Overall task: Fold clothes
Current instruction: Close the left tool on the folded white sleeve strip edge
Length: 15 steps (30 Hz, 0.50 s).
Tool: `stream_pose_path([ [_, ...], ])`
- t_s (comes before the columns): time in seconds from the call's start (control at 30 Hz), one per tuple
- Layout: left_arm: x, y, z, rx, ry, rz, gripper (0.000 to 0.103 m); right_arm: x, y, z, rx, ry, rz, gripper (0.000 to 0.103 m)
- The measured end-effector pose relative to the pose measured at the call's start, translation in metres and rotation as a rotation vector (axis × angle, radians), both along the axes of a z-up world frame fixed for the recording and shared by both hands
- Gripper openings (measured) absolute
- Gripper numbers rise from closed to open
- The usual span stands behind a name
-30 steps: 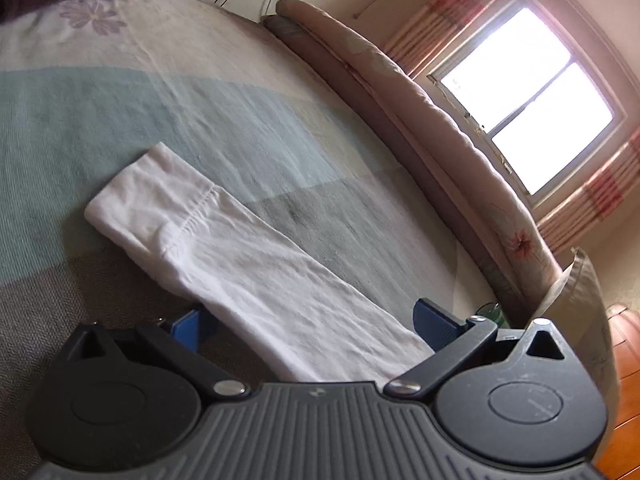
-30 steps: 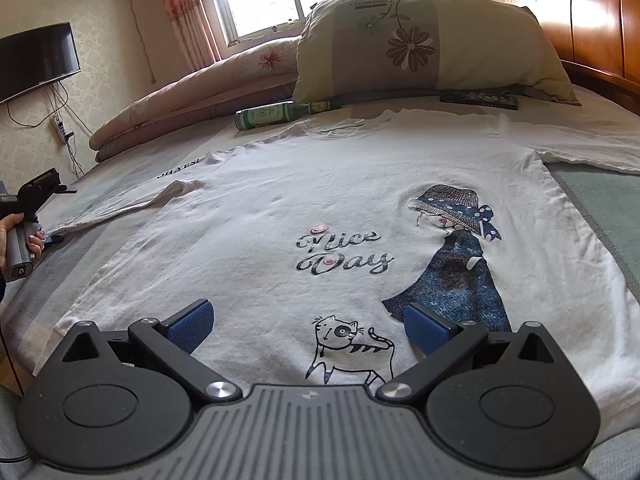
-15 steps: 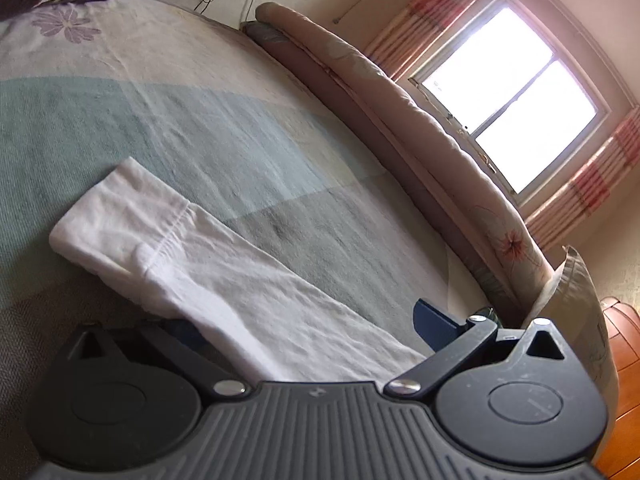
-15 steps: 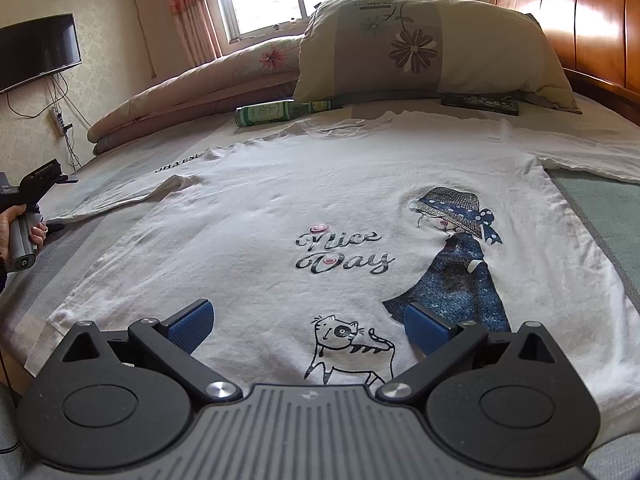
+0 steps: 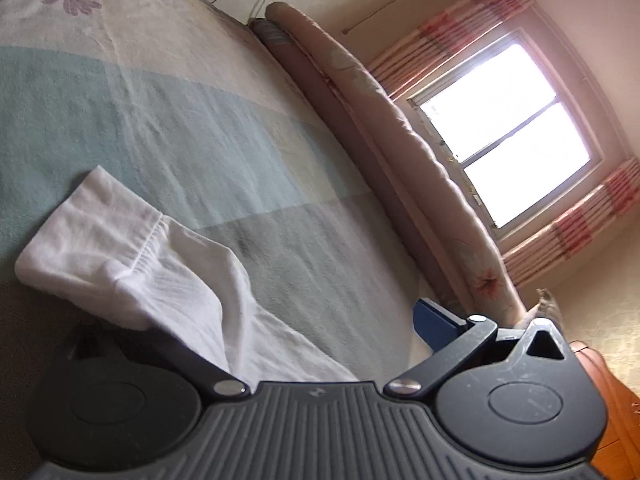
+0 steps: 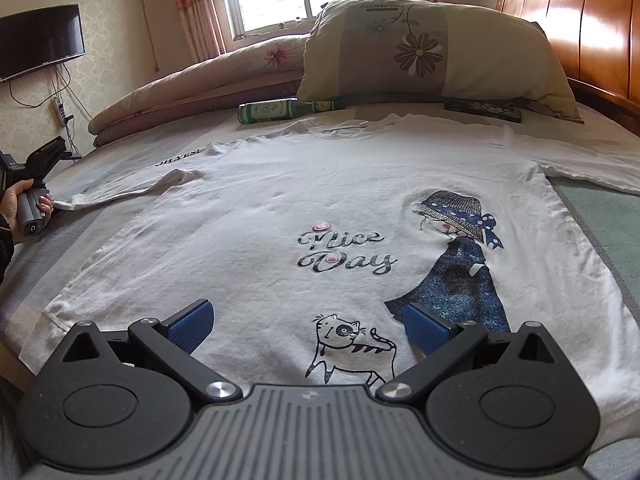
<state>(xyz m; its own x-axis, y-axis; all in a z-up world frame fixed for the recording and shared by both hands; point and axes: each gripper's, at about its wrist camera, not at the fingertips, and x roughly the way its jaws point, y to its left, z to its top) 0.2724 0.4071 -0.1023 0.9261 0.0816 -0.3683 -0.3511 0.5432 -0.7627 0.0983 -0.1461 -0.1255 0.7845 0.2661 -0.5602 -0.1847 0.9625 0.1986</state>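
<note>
Your white T-shirt (image 6: 280,208) lies flat and print side up on the bed (image 6: 600,216), spread across most of the bedspread. Its long axis runs from the hem, just in front of your right gripper (image 6: 308,322), up to the neckline near the pillow (image 6: 432,52) and the wooden headboard (image 6: 580,24). The "Nice Day" lettering and the cat print read upright from your side.

The one container here is a green bottle (image 6: 276,111), lying on its side on the bedspread, its neck pointing right toward the pillow; you cannot tell what is in it.

Your right gripper hovers over the hem with its jaws spread wide, holding nothing; the blue pads (image 6: 190,322) stand either side of the cat.

Out to the left, your left hand (image 6: 18,210) holds the left gripper (image 5: 256,320) at the end of the sleeve (image 5: 132,248). In the left wrist view the sleeve runs from the cuff at the left down toward the camera, bunched and folded over the left finger, which it hides. The right pad (image 5: 436,322) stands clear of the cloth, so the jaws are apart and have not clamped the sleeve.
</note>
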Motion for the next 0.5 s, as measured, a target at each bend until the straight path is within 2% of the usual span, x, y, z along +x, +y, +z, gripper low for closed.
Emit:
stream_pose_path([
  [0.07,-0.001,0.000,0.004,0.026,-0.034,-0.011,0.102,0.000,0.000,0.000,0.004,0.001,0.003,0.103],
  [0.1,0.001,0.000,0.002,0.039,-0.021,-0.005,0.102,0.000,0.000,0.000,0.006,0.001,0.004,0.103],
  [0.17,0.006,0.004,-0.006,-0.023,0.079,0.013,0.102,-0.001,-0.001,0.001,0.010,0.001,0.007,0.103],
  [0.2,0.004,0.003,-0.007,-0.044,0.071,0.022,0.102,-0.001,-0.001,0.001,0.011,0.001,0.008,0.103],
  [0.3,-0.003,-0.004,0.006,0.040,-0.003,0.014,0.102,-0.002,-0.001,0.001,0.017,0.002,0.012,0.103],
  [0.37,-0.003,-0.005,0.016,0.061,-0.029,0.000,0.102,-0.002,-0.001,0.001,0.020,0.003,0.015,0.103],
  [0.5,-0.002,-0.009,0.030,0.067,-0.050,-0.024,0.102,-0.003,-0.002,0.002,0.027,0.003,0.020,0.103],
])
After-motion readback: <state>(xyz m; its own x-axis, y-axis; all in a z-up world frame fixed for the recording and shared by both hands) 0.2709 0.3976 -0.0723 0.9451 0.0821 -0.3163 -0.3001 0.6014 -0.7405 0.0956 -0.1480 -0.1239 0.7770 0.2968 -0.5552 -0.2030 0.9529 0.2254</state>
